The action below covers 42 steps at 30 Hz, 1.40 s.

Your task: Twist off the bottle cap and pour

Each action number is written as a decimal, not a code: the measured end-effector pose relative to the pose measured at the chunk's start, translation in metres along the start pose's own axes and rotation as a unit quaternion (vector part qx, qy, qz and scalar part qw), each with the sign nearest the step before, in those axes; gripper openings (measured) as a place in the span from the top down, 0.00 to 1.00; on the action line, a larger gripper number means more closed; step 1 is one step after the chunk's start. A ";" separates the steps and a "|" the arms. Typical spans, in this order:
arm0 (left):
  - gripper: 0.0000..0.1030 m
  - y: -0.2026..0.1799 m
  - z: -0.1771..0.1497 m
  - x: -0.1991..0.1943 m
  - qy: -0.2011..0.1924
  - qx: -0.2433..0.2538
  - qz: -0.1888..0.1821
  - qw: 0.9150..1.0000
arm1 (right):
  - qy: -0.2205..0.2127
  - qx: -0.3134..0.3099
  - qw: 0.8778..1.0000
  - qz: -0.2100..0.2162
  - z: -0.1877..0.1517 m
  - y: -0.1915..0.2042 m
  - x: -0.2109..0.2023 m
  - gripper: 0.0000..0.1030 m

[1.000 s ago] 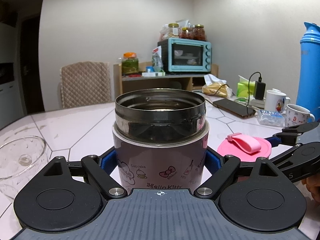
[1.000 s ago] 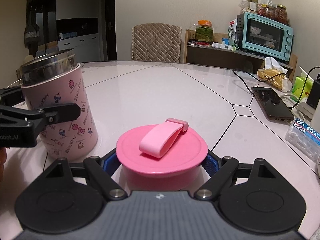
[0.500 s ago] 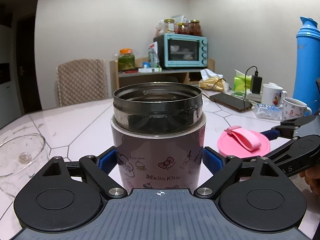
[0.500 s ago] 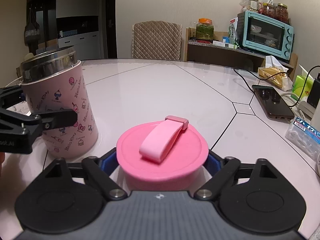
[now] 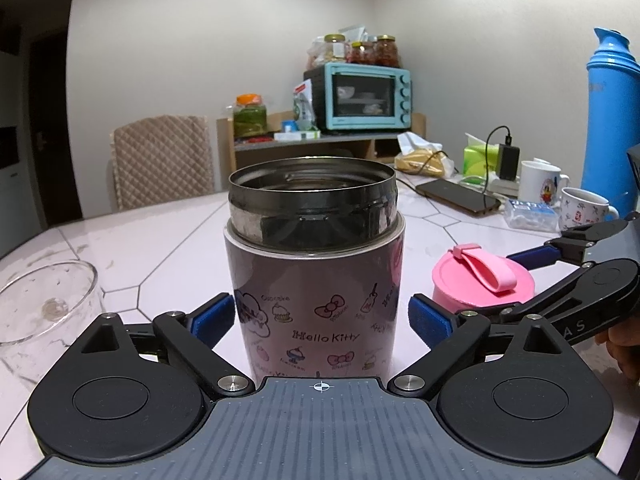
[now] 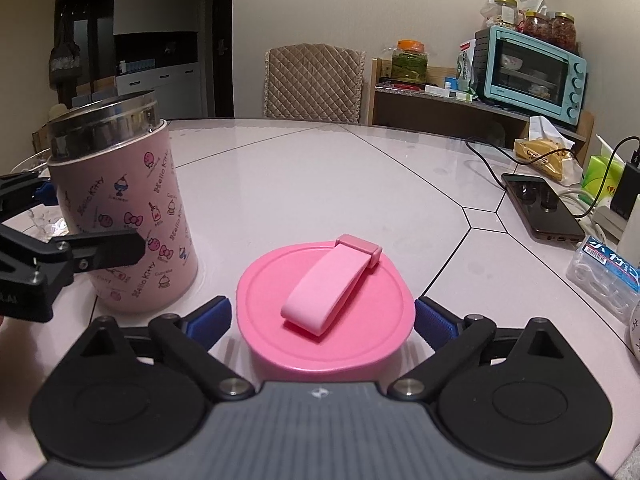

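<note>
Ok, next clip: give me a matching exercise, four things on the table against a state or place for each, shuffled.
Things:
1. jar
2. lid
3. bowl
4. phone

States:
A. clear glass, left of the jar in the left wrist view
B. pink, lying flat on the table, off the jar
C. dark, with a cable running to it
D. upright, mouth open

Pairs: 1-D, 2-B, 3-A, 4-C
</note>
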<state>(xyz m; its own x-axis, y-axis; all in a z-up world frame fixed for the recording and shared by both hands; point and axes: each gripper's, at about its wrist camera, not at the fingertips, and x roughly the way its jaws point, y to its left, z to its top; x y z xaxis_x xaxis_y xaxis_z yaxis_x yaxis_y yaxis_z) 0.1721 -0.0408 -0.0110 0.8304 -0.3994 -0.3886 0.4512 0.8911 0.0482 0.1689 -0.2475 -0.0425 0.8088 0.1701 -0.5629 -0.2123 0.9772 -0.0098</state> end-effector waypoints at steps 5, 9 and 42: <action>0.04 -0.001 -0.001 -0.001 0.002 0.001 0.000 1.000 | -0.002 0.000 1.000 -0.001 0.000 0.001 -0.002 0.01; 0.01 0.000 -0.002 -0.004 0.002 0.000 0.001 1.000 | -0.003 0.002 1.000 -0.003 -0.002 0.000 -0.003 0.00; 0.00 -0.007 -0.010 -0.018 0.011 0.011 0.002 1.000 | -0.014 0.004 1.000 -0.015 -0.011 0.000 -0.025 0.00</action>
<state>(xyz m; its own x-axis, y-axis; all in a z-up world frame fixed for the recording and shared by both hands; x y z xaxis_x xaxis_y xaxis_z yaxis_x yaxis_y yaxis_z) 0.1509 -0.0374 -0.0131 0.8249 -0.3903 -0.4090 0.4548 0.8879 0.0699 0.1424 -0.2527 -0.0370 0.8293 0.1450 -0.5397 -0.1843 0.9827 -0.0191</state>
